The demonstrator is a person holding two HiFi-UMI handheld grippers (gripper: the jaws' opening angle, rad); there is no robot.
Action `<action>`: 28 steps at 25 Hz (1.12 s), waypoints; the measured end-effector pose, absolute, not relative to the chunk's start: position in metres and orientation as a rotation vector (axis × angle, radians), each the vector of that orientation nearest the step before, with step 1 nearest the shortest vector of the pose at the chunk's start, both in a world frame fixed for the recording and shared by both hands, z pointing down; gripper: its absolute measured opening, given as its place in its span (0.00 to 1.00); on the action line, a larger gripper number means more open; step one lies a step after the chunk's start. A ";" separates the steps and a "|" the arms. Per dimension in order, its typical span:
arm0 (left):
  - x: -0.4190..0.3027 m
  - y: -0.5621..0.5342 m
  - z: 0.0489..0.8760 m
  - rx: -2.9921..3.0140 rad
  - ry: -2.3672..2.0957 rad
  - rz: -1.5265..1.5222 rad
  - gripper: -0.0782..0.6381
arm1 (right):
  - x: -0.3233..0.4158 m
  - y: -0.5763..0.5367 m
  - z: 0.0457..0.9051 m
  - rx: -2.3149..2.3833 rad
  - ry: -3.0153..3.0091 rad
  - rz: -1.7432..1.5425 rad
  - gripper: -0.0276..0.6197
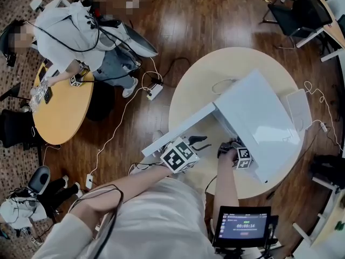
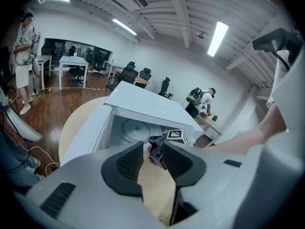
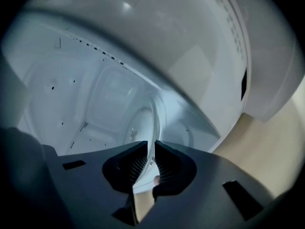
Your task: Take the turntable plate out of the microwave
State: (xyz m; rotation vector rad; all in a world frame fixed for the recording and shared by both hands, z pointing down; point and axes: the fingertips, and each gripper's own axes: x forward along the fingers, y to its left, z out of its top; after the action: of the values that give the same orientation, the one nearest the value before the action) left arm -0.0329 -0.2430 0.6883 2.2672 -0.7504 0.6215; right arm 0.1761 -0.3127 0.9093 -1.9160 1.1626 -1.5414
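Two grippers work at the open microwave [image 1: 264, 123] on the round desk [image 1: 199, 85]. At its 9 o'clock, the left gripper [image 2: 151, 147] hangs back with jaws released and empty, probably kept free to steady the glass once it clears the door. The turntable plate [image 3: 143, 123] is inside the cavity. At 3 o'clock, the right gripper [image 3: 153, 148] has its jaws clenched edge-on over the near rim, seemingly to draw it out. No brand is readable, and the marker cubes [image 1: 178, 156] show only patterns.
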 end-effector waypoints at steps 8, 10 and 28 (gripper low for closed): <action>-0.036 -0.241 0.695 2.264 -0.757 0.624 0.30 | 0.181 -0.310 0.915 -1.819 1.082 -1.512 0.09; -0.036 -0.240 0.695 2.263 -0.756 0.624 0.30 | 0.181 -0.310 0.915 -1.803 1.076 -1.506 0.09; -0.032 -0.237 0.694 2.298 -0.760 0.664 0.30 | 0.174 -0.299 0.918 -1.632 0.988 -1.537 0.09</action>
State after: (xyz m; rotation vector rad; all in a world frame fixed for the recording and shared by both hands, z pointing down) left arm -0.0317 -0.2371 0.6938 2.2982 -0.7595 0.6643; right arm 0.1742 -0.2987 0.9177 -1.6322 0.9883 -1.5367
